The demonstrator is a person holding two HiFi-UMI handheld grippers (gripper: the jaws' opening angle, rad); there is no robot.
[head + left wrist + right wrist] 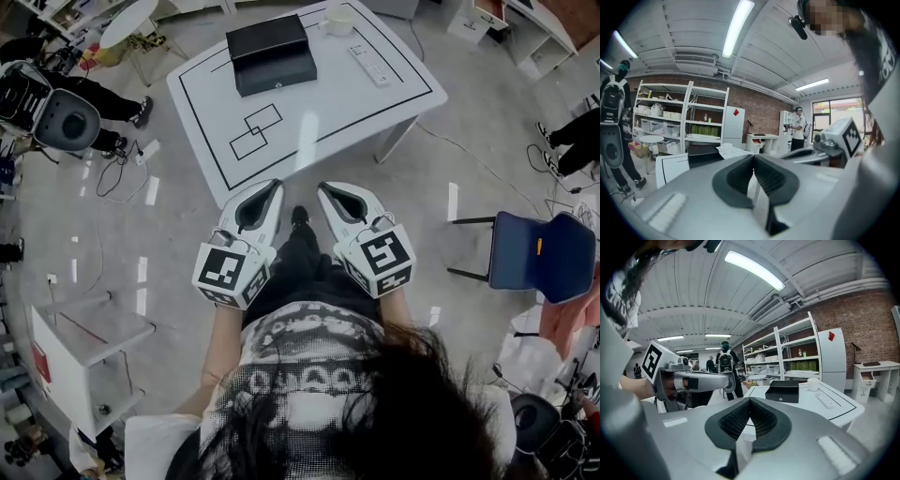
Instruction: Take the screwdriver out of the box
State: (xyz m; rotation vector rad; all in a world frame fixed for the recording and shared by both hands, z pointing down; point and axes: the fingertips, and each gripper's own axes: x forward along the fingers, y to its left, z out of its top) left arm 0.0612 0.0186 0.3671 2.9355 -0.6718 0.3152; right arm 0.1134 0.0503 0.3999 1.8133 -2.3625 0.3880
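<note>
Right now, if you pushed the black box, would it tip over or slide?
Probably slide: the black box sits low and wide on the smooth white table. Its straight, sharp edges suggest stiff walls, so it likely won't squash.

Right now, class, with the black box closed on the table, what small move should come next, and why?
Probably carry both tongs forward to the black box. It sits closed at the far side of the white table, while the left tongs and right tongs are shut, empty and short of the table's near edge. No screwdriver shows yet.
</note>
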